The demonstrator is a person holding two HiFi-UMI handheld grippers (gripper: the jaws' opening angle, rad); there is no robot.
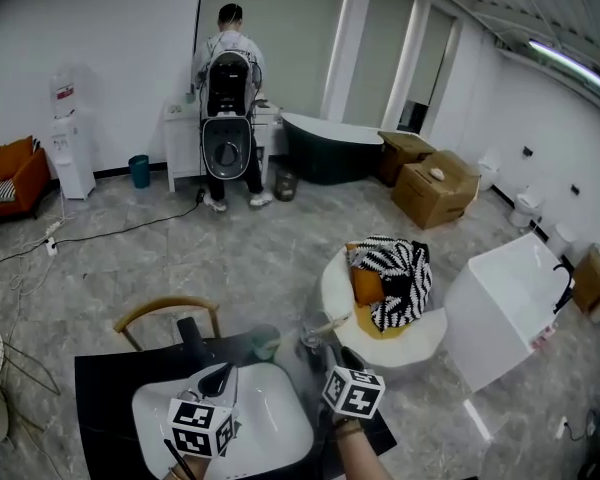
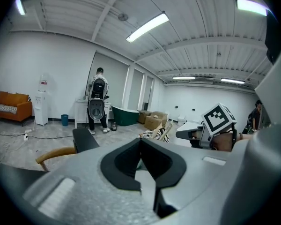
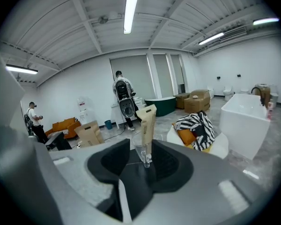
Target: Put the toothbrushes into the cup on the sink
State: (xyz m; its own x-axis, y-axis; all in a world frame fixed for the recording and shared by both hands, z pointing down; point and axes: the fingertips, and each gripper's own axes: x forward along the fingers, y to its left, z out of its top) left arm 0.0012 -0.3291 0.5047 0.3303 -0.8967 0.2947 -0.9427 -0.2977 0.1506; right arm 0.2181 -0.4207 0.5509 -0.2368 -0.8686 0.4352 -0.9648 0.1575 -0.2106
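A clear glass cup [image 3: 141, 146] stands on the black counter beside the white sink [image 1: 270, 430]. A toothbrush in a tan paper sleeve [image 3: 146, 125] stands upright in it. My right gripper [image 3: 141, 165] is open and points straight at the cup, which sits close in the gap between the jaws without touching the pads. In the head view the cup [image 1: 313, 341] is just beyond the right gripper [image 1: 327, 356], and the sleeve [image 1: 328, 326] leans out of it. My left gripper [image 1: 218, 378] hovers over the basin, shut; I see nothing between its jaws [image 2: 140, 142].
A green cup [image 1: 265, 342] stands left of the glass. A wooden chair [image 1: 168, 313] sits behind the counter. A round white seat with striped cloth [image 1: 395, 283] and a white tub [image 1: 505, 303] are to the right. A person [image 1: 230, 98] works at the far wall.
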